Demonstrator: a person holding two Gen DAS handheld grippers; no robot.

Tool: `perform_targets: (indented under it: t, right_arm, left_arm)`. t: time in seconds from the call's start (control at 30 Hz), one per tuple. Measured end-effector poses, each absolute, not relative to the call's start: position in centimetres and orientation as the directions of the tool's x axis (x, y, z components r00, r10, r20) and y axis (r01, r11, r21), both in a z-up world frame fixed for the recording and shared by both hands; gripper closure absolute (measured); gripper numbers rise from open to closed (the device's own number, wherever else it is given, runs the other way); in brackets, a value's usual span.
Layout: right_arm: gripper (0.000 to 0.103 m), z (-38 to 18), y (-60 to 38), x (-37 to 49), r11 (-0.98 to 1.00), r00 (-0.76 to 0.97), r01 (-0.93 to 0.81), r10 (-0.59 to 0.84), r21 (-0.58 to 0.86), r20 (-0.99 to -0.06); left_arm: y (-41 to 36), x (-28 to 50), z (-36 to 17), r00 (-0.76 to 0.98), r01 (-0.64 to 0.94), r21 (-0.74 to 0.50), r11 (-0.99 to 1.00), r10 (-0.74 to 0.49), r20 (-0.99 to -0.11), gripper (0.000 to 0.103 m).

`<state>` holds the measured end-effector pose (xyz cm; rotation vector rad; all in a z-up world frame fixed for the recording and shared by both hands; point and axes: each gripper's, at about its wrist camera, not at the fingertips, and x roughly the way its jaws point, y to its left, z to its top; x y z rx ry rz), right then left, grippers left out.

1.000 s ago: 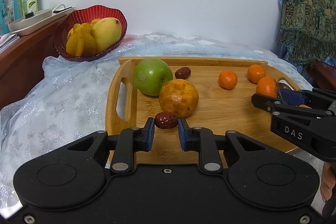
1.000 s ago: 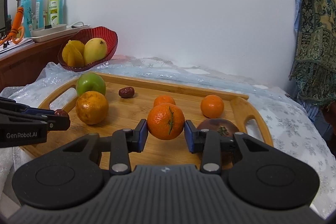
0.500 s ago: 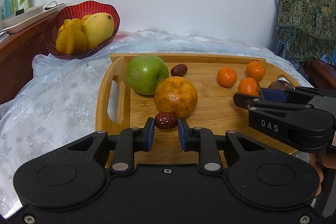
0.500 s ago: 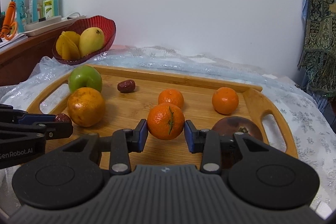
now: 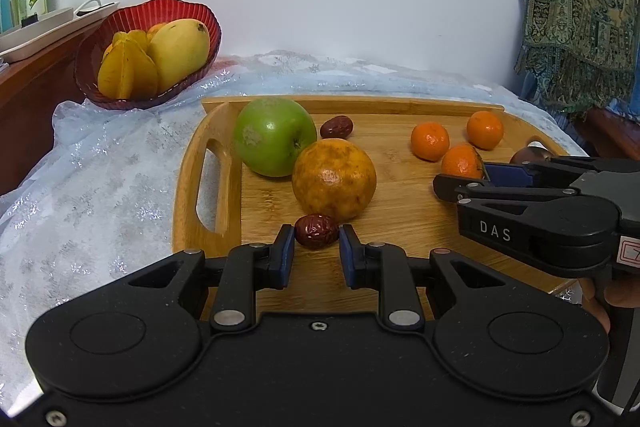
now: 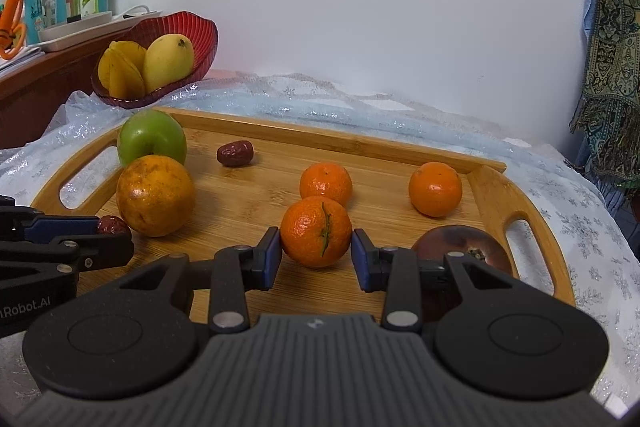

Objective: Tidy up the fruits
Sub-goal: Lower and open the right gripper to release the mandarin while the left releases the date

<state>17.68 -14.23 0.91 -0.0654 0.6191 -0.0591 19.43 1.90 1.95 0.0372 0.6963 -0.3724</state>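
Left gripper [image 5: 317, 253] fingers pinch small wrinkled red date [image 5: 316, 231], just in front of big orange [image 5: 334, 179]. Right gripper [image 6: 316, 259] fingers pinch glossy round tangerine [image 6: 316, 231], right of big orange, over wooden tray [image 6: 486, 187]. Risks: date tiny, held at fingertips, could pop out if grip twists; smooth tangerine may roll free; gripper swing could bump big orange, nudging green apple [image 5: 275, 137]. Ribbed red bowl [image 5: 132, 23] beyond big orange, already full; crinkly cloth [image 5: 100, 163] could let it tip.
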Motion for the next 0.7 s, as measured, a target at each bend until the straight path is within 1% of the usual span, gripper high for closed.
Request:
perform_targets:
  t: [0.7]
  right_arm:
    - [0.059,0.61,-14.12,17.98,0.995,0.804,0.035,-0.081,-0.090,-0.589]
  left_arm:
    - [1.62,19.57,1.61,0.697,0.357,-0.091,0.930,-0.330,-0.636,0.080]
